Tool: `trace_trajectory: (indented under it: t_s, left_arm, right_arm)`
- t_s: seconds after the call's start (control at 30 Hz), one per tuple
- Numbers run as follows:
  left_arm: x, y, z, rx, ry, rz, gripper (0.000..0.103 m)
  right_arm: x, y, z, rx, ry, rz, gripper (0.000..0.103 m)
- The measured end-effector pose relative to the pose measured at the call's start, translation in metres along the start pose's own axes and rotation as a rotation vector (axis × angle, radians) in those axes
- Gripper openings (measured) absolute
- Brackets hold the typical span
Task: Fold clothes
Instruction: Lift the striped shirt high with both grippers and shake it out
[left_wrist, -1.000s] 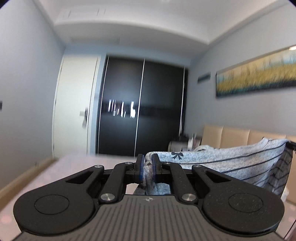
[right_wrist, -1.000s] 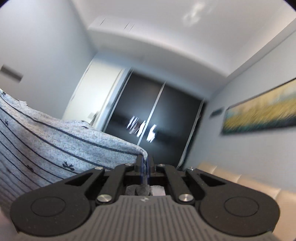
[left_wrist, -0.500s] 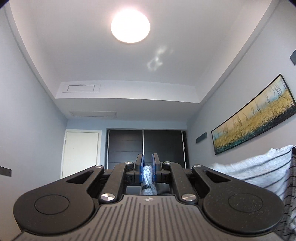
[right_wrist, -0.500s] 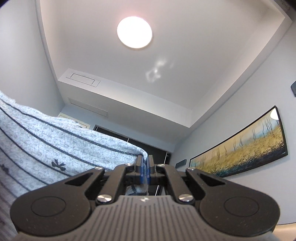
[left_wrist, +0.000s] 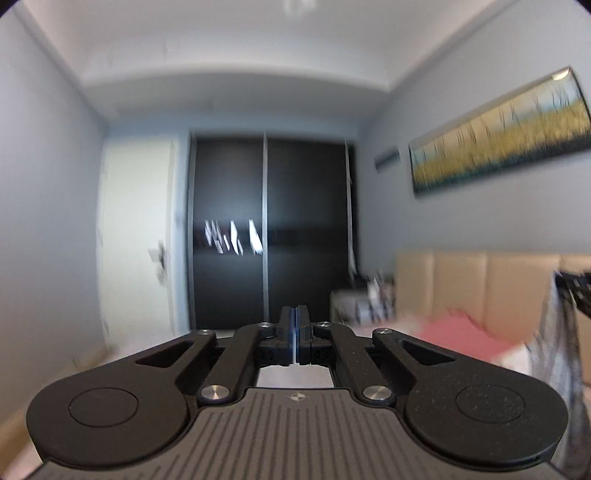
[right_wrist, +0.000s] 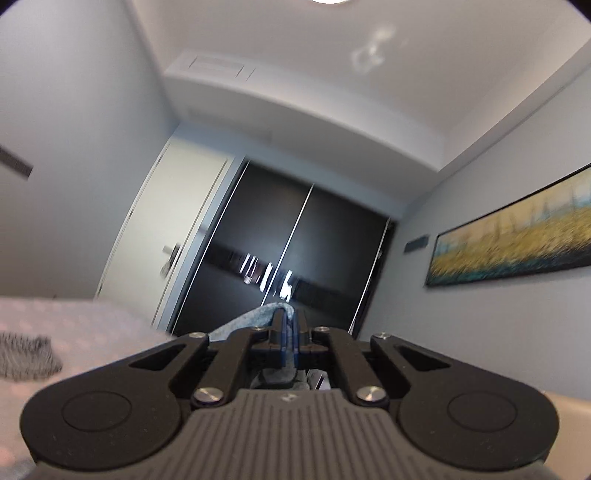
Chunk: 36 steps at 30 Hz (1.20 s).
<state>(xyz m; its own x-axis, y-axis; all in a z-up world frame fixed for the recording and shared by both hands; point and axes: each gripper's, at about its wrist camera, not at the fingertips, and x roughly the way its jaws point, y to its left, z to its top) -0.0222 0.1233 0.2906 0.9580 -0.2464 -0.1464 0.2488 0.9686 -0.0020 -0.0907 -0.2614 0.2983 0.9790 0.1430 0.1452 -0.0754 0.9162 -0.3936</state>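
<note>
The right tongs (right_wrist: 290, 332) pinch the grey garment (right_wrist: 247, 321) at lower centre. The left tongs (left_wrist: 296, 321) are pressed together, empty. The folding looks unfinished.

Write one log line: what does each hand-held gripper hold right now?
left hand-held gripper: shut, empty | right hand-held gripper: shut on grey garment

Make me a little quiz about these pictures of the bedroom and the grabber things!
1. Fill in the gap: the right gripper is shut on a blue-grey ____.
2. True or false: the wardrobe doors are white.
3. What hangs to the right of the wardrobe doors? A: a clock. B: a long painting. C: a mirror.

Key: 1: garment. 2: false, they are black. 3: B.
</note>
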Motion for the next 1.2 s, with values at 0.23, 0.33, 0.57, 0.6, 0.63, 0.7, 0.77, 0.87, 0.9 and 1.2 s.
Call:
trace_trajectory:
  t_s: [0.23,0.33,0.57,0.6,0.63,0.7,0.77,0.87,0.9,1.2]
  left_arm:
    - [0.088,-0.017,-0.137,-0.080,0.359,-0.154,0.000]
    - [0.114,-0.036,-0.190,-0.140,0.493,-0.247,0.001]
    - [0.160,-0.098,-0.296,-0.197,0.720,-0.463,0.020]
    - [0.167,-0.108,-0.305,-0.198,0.739,-0.488,0.022]
    - [0.175,-0.118,-0.313,-0.196,0.757,-0.511,0.027]
    - [0.182,-0.138,-0.328,-0.196,0.786,-0.541,0.028]
    - [0.192,-0.154,-0.343,-0.205,0.817,-0.569,0.028]
    - [0.203,-0.170,-0.357,-0.224,0.845,-0.615,0.029]
    - [0.206,-0.174,-0.361,-0.222,0.856,-0.623,0.030]
    - [0.210,-0.189,-0.382,-0.216,0.888,-0.604,0.017]
  right_arm:
    - [0.050,0.009,-0.076,-0.062,0.227,-0.014,0.004]
    - [0.056,-0.005,-0.105,-0.044,0.284,-0.069,0.004]
    - [0.053,-0.047,-0.162,0.038,0.371,-0.219,0.004]
    - [0.052,-0.052,-0.170,0.046,0.379,-0.239,0.004]
    - [0.051,-0.058,-0.177,0.055,0.384,-0.258,0.004]
    - [0.051,-0.070,-0.194,0.075,0.393,-0.298,0.004]
    - [0.048,-0.080,-0.209,0.092,0.404,-0.332,0.004]
    - [0.044,-0.094,-0.228,0.121,0.428,-0.376,0.004]
    - [0.043,-0.098,-0.235,0.133,0.437,-0.390,0.004]
    - [0.034,-0.120,-0.272,0.218,0.493,-0.441,0.004]
